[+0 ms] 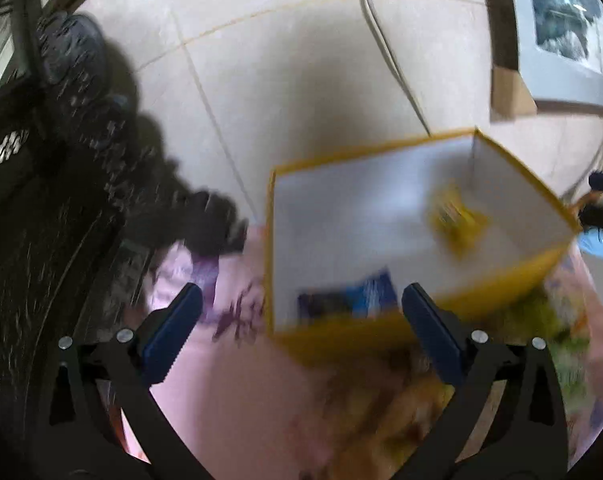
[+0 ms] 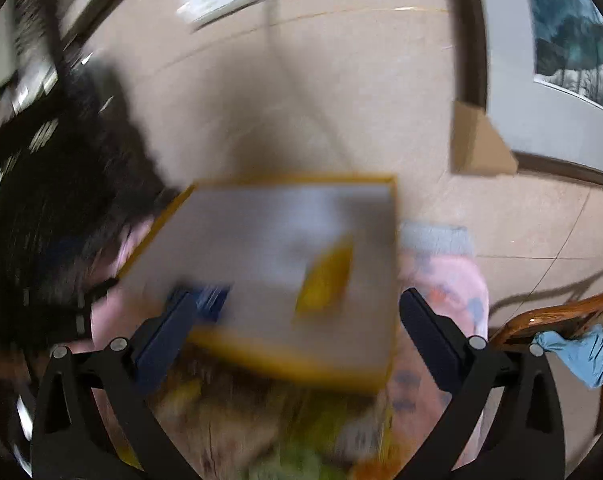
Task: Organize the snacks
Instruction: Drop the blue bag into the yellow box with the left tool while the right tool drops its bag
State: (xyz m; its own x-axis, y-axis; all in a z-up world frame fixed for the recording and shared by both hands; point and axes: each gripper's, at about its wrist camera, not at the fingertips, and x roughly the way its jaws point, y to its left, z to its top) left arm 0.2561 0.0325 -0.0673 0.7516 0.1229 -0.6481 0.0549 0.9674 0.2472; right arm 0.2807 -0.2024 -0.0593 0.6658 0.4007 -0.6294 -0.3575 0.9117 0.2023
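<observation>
Item: yellow-rimmed box (image 1: 401, 216), open top, pale interior, standing on a pink floral cloth (image 1: 229, 380) above a tiled floor (image 1: 301, 80). Contents: one yellow snack packet (image 1: 457, 214) toward the far right corner, one blue snack packet (image 1: 353, 294) against the near wall. Loose snacks (image 2: 285, 420), yellow and green, badly blurred, lie on the cloth just before the box; their count cannot be told. Handling, by judgement: packets are light, soft, crinkly and likely slippery; best pinched at a flat sealed edge, gently, as contents may crush. The box looks like thin card, stiff but easily dented. Left gripper (image 1: 301, 320): spread wide, holding nothing, poised over the box's near wall with the blue packet between its fingers. Right gripper (image 2: 293, 320): likewise spread and empty, over the box's near edge, the loose snacks beneath it.
</observation>
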